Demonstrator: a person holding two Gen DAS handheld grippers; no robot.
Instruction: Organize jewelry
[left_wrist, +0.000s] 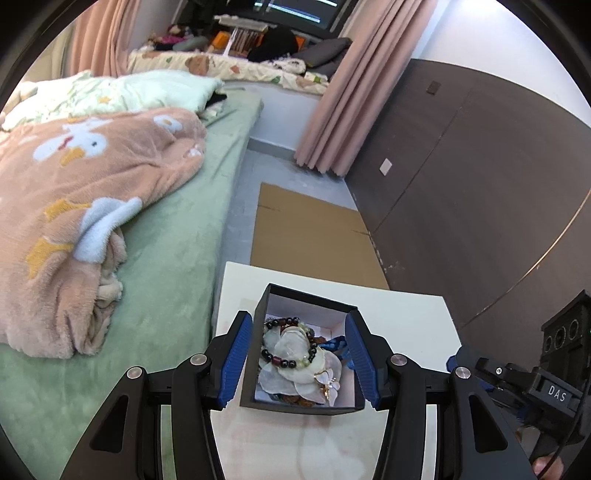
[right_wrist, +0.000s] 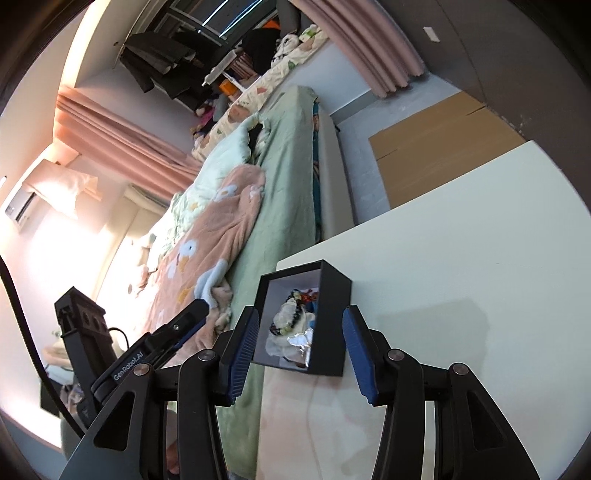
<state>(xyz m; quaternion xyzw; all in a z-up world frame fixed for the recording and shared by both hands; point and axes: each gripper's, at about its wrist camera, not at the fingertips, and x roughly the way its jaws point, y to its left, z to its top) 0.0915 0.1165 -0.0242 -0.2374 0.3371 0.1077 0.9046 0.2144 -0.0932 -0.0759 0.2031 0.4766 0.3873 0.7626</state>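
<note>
While both grippers, left (left_wrist: 299, 363) and right (right_wrist: 301, 347), were held agape and empty, the light, stiff black box (left_wrist: 258, 369) was judged best gripped by its walls, sparing the fragile shell jewelry (left_wrist: 295, 373).

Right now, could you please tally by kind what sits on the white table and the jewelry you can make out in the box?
Black box: 1
Beaded bracelets: at least 1; others partly hidden
Shell flower pieces: 1 cluster
Blue item: 1, kind unclear
Total: at least 4, on the white table.

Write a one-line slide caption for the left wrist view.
Open left gripper straddles a black box of beaded bracelets and shell pieces on a white table beside the bed.
</note>
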